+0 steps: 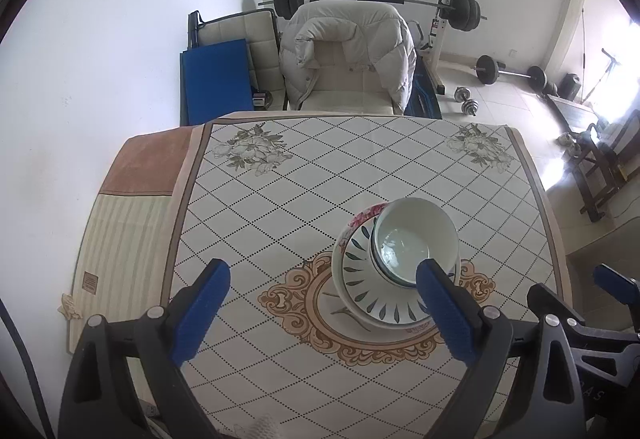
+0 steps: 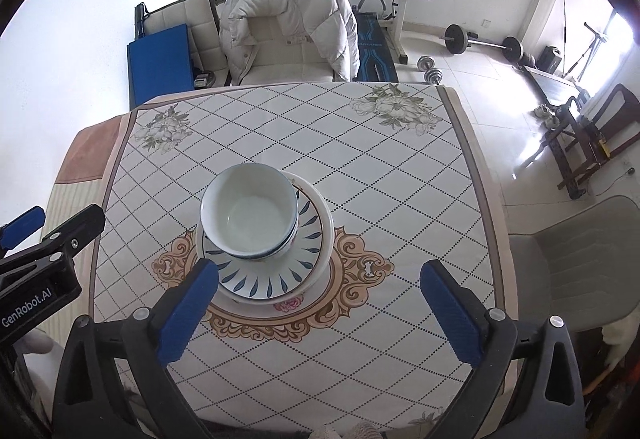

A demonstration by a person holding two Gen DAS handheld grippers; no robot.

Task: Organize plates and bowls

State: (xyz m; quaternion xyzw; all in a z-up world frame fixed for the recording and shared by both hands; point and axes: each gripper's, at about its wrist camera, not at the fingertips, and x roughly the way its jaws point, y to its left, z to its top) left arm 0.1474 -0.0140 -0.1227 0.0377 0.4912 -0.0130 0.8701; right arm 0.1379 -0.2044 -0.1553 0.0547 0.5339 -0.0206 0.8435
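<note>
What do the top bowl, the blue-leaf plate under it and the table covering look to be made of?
Top bowl: likely glazed ceramic, glossy white with a dark rim line. Blue-leaf plate: same glazed look, painted strokes. Table covering: probably printed vinyl or oilcloth; it is smooth with a faint sheen, though fabric cannot be excluded.

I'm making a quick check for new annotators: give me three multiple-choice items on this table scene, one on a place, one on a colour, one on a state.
1. Where does the white bowl sit?
A. stacked on the plates
B. on the chair
C. on the floor

2. What colour are the gripper pads?
A. red
B. blue
C. green

3. How does the right gripper stand?
A. shut on the bowl
B. shut on a plate
C. open, holding nothing

Key: A, the bowl rests on the leaf-patterned plate, which lies on a rose-patterned plate; B, both pads are blue; C, its fingers stand wide apart, nothing gripped.
</note>
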